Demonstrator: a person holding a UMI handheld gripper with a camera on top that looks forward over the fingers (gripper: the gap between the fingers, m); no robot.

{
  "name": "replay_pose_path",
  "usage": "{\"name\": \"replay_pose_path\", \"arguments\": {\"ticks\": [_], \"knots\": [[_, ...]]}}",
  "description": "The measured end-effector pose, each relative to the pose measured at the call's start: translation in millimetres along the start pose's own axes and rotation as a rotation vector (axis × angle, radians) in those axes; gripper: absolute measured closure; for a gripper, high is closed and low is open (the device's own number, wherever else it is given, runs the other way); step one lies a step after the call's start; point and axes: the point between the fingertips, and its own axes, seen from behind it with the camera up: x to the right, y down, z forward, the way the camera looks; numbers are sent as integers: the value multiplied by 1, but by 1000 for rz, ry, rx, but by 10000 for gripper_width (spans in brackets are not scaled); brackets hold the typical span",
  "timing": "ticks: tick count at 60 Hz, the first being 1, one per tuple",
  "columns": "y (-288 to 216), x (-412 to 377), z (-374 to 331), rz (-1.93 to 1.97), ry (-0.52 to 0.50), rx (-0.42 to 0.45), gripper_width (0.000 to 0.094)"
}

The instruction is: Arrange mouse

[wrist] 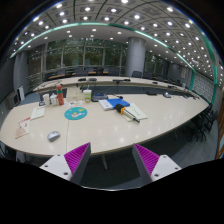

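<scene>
My gripper [111, 152] is open and empty, held well back from the near edge of a long pale table [150, 125]. Its purple pads [78, 157] stand wide apart. Far beyond the fingers, a blue mat [118, 103] lies on the table with a dark item on it. A small dark object [128, 118], possibly the mouse, lies just in front of the mat; it is too small to tell for sure. Nothing is between the fingers.
A teal round disc [76, 113] lies left of the mat. Bottles and small containers [55, 98] stand further left, with papers [25, 126] near the left end. Chairs and more tables [150, 84] stand behind.
</scene>
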Motion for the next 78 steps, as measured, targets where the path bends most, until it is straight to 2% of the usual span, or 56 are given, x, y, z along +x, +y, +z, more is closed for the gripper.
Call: {"name": "replay_pose_path", "arguments": {"ticks": [15,30,42,48,55,60,73,78], "knots": [[60,-40,18,-11,-74,-71,78],[122,-170,63,-36,-230,-111,80],[121,-297,137,-53,-340,-84,80],[121,-348,183,-50,-364,-101,78],[116,-383,229,-57,-348,-120,78],[98,-398,255,-68,-336,-102,85],[72,-421,297,-57,-304,-126,92],[68,-427,305,-72,-288,-126,132]]}}
